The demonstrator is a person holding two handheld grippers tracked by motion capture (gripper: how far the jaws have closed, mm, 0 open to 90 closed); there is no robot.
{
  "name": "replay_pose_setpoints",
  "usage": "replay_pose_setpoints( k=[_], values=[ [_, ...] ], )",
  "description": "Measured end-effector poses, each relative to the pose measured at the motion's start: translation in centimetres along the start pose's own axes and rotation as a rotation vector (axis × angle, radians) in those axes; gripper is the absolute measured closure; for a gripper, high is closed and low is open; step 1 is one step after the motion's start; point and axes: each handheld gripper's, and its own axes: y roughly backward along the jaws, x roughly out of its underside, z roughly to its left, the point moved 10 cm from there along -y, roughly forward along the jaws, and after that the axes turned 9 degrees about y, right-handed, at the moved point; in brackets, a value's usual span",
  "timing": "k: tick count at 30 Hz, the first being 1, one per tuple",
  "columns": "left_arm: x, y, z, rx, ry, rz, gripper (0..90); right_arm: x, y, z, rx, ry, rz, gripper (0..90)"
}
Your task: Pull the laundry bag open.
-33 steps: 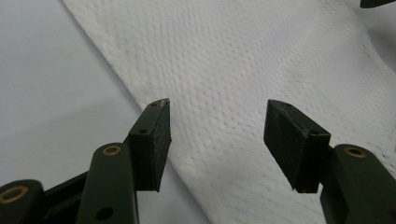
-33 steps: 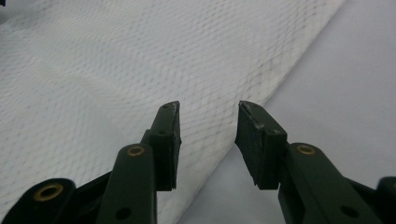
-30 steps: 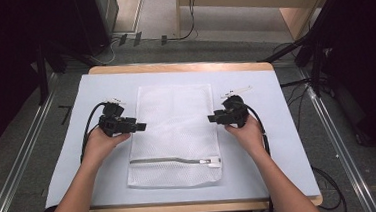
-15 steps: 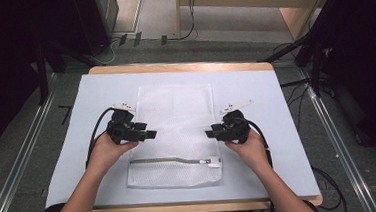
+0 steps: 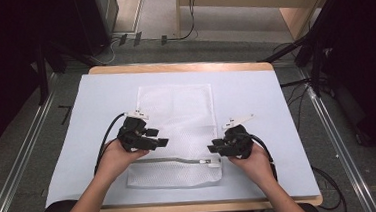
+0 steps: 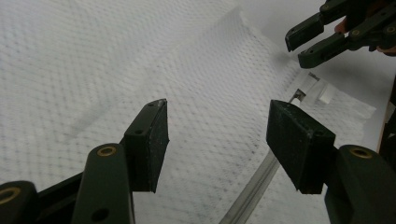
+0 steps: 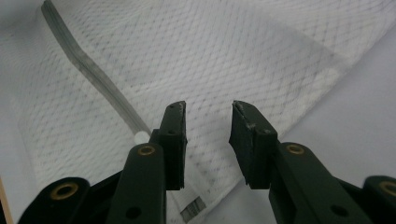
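You draw both grippers nearer along the mesh laundry bag [image 5: 177,118] toward its zipper [image 5: 180,160] — left gripper [image 5: 159,142] open, right gripper [image 5: 213,148] empty, narrowing — a grasp seems close.

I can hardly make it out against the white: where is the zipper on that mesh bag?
In the high view the zipper runs across the mesh bag near its edge closest to the person, between the left gripper and the right gripper.

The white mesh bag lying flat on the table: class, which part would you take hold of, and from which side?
Probably the zipper pull at the right end of the grey zipper on the mesh bag. It is the one small part standing clear of the flat cloth. Come from the right, where the right gripper hovers with open jaws.
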Motion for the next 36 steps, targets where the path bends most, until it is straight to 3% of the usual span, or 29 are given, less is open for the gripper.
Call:
replay_pose_setpoints(
  k=[8,10,18,24,29,36],
  values=[
    [0.1,-1.5,-1.5,0.029,-0.030,0.025,41.2,1.6,0.6,1.1,-0.019,0.007,0.026,79.4],
    [0.2,-2.2,-2.2,0.055,-0.043,0.032,43.8,1.8,0.6,1.3,-0.022,0.016,0.035,81.4],
    [0.3,-3.8,-4.1,0.082,-0.089,0.068,51.1,2.9,-0.2,1.7,-0.023,0.047,0.082,89.7],
    [0.1,-4.6,-5.2,0.108,-0.098,0.063,58.7,3.1,-0.3,1.7,-0.025,0.070,0.063,89.8],
    [0.8,-6.0,-6.4,0.145,-0.109,0.100,63.5,3.2,-0.3,1.8,-0.023,0.087,0.054,89.8],
    [1.2,-7.5,-7.0,0.151,-0.124,0.125,66.7,3.2,-0.3,1.7,-0.036,0.085,0.062,89.9]
  ],
)
